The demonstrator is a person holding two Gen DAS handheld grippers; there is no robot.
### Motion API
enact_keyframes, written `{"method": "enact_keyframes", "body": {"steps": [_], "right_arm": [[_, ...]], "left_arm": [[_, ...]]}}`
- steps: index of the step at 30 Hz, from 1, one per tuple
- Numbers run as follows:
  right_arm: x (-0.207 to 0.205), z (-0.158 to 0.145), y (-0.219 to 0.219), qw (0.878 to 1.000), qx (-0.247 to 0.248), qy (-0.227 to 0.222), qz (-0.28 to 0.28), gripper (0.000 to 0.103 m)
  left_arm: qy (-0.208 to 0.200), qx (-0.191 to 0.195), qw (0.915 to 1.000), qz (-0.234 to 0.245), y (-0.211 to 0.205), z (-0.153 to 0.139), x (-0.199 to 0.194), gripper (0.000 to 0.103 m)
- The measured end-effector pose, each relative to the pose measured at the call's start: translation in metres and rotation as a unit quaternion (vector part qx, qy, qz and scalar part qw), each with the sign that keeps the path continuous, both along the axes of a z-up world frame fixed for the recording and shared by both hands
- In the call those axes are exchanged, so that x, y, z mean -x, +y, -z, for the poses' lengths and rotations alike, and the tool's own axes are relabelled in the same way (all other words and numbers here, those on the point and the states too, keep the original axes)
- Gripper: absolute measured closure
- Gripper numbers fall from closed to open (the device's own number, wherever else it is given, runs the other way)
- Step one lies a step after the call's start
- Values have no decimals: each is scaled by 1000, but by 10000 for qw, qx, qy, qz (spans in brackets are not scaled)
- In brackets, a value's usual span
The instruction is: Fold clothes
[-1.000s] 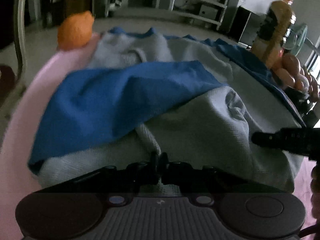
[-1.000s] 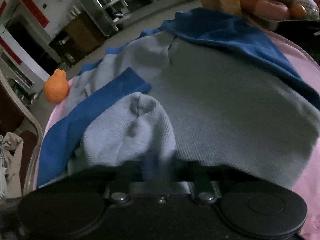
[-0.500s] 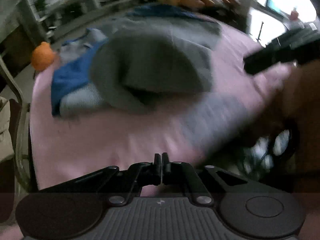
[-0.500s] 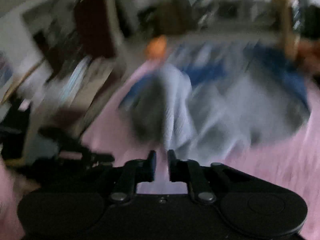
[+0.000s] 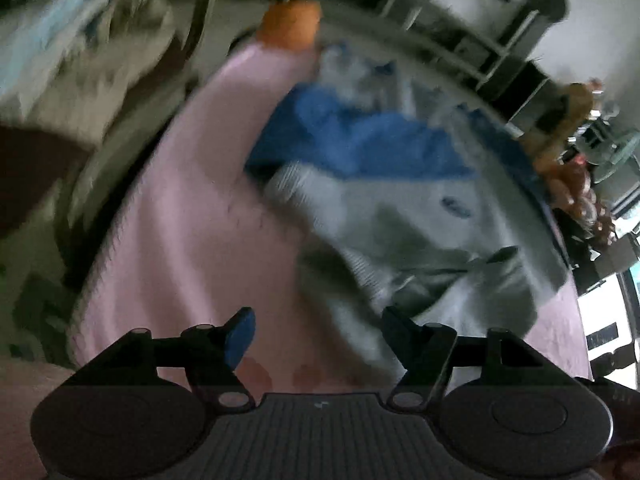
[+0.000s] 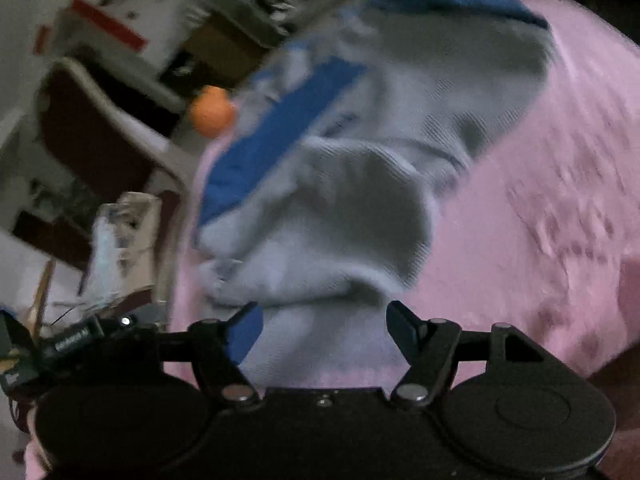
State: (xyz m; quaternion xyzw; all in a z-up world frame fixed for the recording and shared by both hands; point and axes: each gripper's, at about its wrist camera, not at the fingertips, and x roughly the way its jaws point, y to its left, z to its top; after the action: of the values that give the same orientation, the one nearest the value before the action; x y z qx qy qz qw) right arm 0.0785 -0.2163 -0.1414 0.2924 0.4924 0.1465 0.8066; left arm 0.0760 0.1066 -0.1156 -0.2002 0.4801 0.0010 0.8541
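Note:
A grey and blue garment [image 5: 400, 200] lies partly folded on a pink cloth-covered table [image 5: 192, 240]. In the left wrist view my left gripper [image 5: 316, 328] hovers over the pink cloth just in front of the garment's near edge, its jaws opening with nothing pressed between them. In the right wrist view the same garment [image 6: 360, 200] fills the middle, and its near grey fold lies between the opening jaws of my right gripper [image 6: 324, 324], whose pads stand apart from the cloth. Both views are blurred by motion.
An orange round object [image 5: 290, 26] sits at the table's far edge, also seen as an orange blob [image 6: 212, 110] in the right wrist view. A chair with piled clothes [image 5: 80, 60] stands to the left. Fruit and bottles [image 5: 572, 168] sit at the far right.
Both grippers let go of the grey garment and pulled back toward the table's near side. Their jaws went from shut to wide apart, and the grey fold now lies on the garment.

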Motion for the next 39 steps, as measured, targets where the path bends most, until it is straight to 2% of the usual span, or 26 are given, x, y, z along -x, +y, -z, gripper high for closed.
{"method": "enact_keyframes", "body": {"steps": [2, 6, 9, 10, 11, 12, 13, 14, 16, 19, 23, 25, 27, 28, 29, 30, 31, 34, 35, 36, 39], "right_arm": [[-4, 3, -1, 9998, 96, 0, 199, 47], [-12, 10, 0, 9989, 234, 64, 392, 51], [-17, 15, 12, 9955, 906, -9, 281, 52], [-18, 17, 18, 9937, 1109, -50, 186, 52], [-18, 18, 23, 9918, 1271, -132, 83, 53], [-17, 18, 30, 9892, 1443, -249, -31, 53], [-16, 18, 36, 9865, 1595, -345, -139, 63], [-14, 18, 41, 9840, 1714, -429, -222, 84], [-11, 15, 43, 9831, 1727, -549, -252, 96], [0, -7, 27, 9894, 1207, -805, 95, 97], [32, -43, -11, 9912, 651, -986, 599, 97], [46, -51, -27, 9929, 523, -836, 669, 100], [53, -46, -34, 9951, 734, -423, 515, 100], [54, -39, -35, 9945, 931, -173, 450, 100], [54, -34, -37, 9931, 1090, 12, 442, 99], [55, -29, -39, 9913, 1216, 140, 486, 98], [55, -29, -43, 9908, 1226, 174, 540, 96], [53, -44, -55, 9929, 939, 24, 732, 96], [52, -49, -59, 9933, 843, -25, 795, 94], [49, -58, -62, 9935, 767, -133, 829, 93], [33, -92, -68, 9930, 467, -653, 861, 88]], "left_arm": [[144, 121, 9997, 130, -6, 9, -10, 38], [131, 58, 9987, 487, -29, 20, -23, 48], [59, -233, 9972, 712, -47, 28, -19, 74], [25, -340, 9962, 803, -53, 29, -15, 94], [-11, -442, 9951, 888, -58, 31, -12, 99], [-97, -552, 9939, 953, -62, 29, -7, 99], [-222, -669, 9925, 1000, -66, 27, -2, 99], [-377, -756, 9910, 1035, -69, 21, 4, 100], [-722, -828, 9879, 1096, -75, 5, 20, 100], [-1145, -699, 9828, 1270, -83, -23, 48, 100], [-1375, -489, 9723, 1828, -103, -50, 90, 100], [-1059, -792, 9622, 2379, -126, -46, 105, 99], [-323, -1309, 9417, 3082, -149, -24, 111, 97], [7, -1436, 9310, 3357, -155, -13, 114, 96], [151, -1478, 9257, 3479, -155, -8, 116, 94], [107, -1451, 9261, 3482, -151, -9, 117, 92], [-50, -1360, 9299, 3417, -142, -16, 116, 89], [-676, -1091, 9450, 3008, -104, -49, 105, 79], [-855, -1068, 9518, 2745, -91, -60, 98, 73], [-1013, -1033, 9594, 2421, -76, -71, 90, 72], [-1264, -749, 9799, 1353, -33, -93, 55, 53]]}}
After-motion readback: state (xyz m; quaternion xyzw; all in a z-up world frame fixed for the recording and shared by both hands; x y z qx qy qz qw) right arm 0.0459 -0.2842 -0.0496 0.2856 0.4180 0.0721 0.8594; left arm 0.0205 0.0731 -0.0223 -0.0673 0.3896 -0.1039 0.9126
